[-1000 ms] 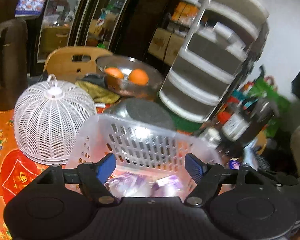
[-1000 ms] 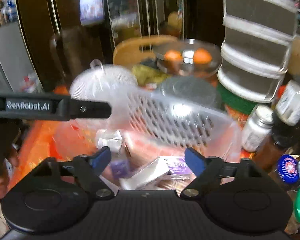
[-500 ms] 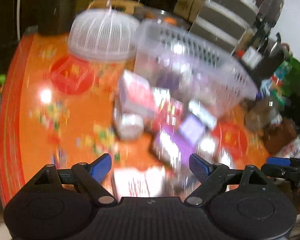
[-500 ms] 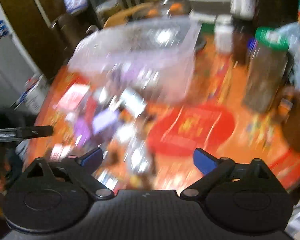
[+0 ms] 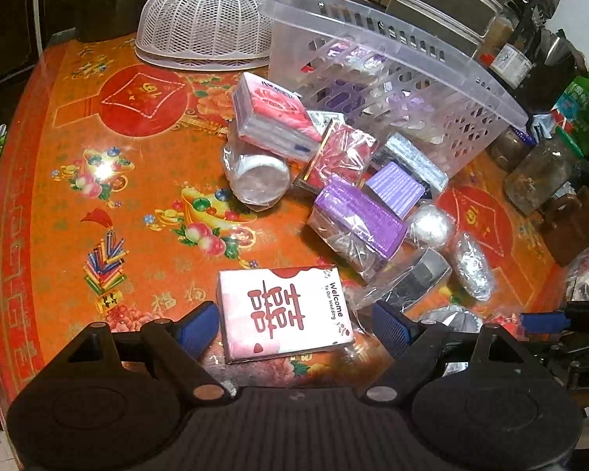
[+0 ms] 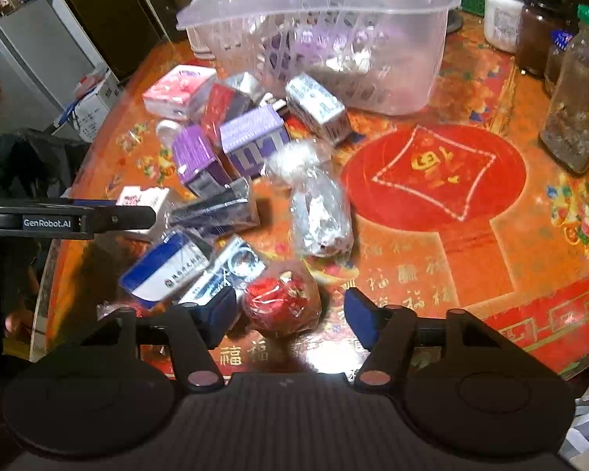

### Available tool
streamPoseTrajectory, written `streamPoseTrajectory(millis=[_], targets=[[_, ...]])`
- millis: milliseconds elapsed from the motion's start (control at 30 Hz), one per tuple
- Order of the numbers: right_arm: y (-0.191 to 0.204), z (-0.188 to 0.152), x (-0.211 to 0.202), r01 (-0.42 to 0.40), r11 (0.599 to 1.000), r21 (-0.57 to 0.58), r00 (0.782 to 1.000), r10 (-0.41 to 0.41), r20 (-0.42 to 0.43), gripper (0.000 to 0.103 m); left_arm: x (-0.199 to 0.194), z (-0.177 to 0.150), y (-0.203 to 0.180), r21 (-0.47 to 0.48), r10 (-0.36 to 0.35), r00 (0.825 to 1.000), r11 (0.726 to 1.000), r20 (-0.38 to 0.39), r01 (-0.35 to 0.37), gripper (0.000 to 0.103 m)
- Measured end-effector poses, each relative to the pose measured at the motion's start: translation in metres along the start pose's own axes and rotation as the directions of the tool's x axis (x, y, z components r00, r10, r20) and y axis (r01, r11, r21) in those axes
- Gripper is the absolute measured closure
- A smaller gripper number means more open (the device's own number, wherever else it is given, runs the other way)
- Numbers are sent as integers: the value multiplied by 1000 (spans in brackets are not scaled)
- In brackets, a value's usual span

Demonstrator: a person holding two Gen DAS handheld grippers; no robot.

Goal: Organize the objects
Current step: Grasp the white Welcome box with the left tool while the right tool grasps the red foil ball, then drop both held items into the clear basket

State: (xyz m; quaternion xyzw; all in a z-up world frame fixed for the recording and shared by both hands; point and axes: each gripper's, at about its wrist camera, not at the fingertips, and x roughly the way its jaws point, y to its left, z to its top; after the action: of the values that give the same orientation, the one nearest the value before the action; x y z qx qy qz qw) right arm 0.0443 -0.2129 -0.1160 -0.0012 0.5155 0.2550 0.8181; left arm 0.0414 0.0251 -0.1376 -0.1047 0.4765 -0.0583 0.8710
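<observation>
A clear slotted basket [image 5: 392, 78] [image 6: 333, 39] lies tipped on the orange table, with several wrapped packs spilled in front of it. My left gripper [image 5: 294, 327] is open low over the table. A pink-white tissue pack printed "Welcome" [image 5: 284, 320] lies between its blue pads, which do not touch it. My right gripper [image 6: 289, 314] has its jaws closing around a red foil-wrapped ball [image 6: 280, 302], with small gaps still showing on both sides. Purple boxes [image 5: 359, 216] [image 6: 255, 141] and a silver wrapped bundle [image 6: 320, 212] lie further out.
A white mesh food cover [image 5: 204, 27] stands behind the basket. Glass jars [image 6: 577, 98] [image 5: 542, 172] crowd the right side. A finger of the left gripper [image 6: 70, 219] crosses the right wrist view at the left. The table's curved edge [image 5: 4, 235] runs close by.
Both grippers came down from the basket's rim to just above the table, and both views tipped downward. The packs now lie spread on the table. The right jaws have narrowed.
</observation>
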Motion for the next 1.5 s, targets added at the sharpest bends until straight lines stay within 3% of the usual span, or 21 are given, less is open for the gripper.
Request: streamPoseTrajectory(millis=[133,267,533,800,967,1133,1200,1267,1367,1467,1500], targets=[[2,-2,2,-11,1000,-11,1000,11,-7,53,4,-2,-5,18,23,1000,1000,7,-23,16],[0,-3,1,-15,1000,-6,1000,15,-1,54,3,-4,-5,24,49,999,999,9,-49,26],[-4,2,-16,-6,1000,26,997,4,78,54,-10,-4,2,-3,25,999,1000,39,-25,27],[-3,22,-50,-23,999,44,979,14,202,54,-43,12,1,-5,-19,992,1000,127,19,27],[-1,54,-89,-46,999,29,939,34,342,54,-82,44,-12,17,-110,962,994,249,109,27],[2,116,-111,13,1000,-19,890,-3,455,54,-106,120,-39,108,-220,898,975,381,193,27],[0,147,-105,37,999,-22,887,-23,461,54,-97,156,-50,135,-249,889,968,384,212,27],[-3,175,-89,68,997,-30,894,-47,446,54,-75,190,-59,134,-257,905,965,338,225,27],[-17,201,-54,91,996,-4,926,-83,369,54,-28,225,-64,83,-236,942,971,239,222,27],[-26,208,-27,105,994,4,942,-101,320,55,2,231,-73,89,-198,963,979,180,185,27],[-24,208,-20,105,994,-3,948,-99,303,55,7,231,-74,96,-202,963,978,178,187,27]])
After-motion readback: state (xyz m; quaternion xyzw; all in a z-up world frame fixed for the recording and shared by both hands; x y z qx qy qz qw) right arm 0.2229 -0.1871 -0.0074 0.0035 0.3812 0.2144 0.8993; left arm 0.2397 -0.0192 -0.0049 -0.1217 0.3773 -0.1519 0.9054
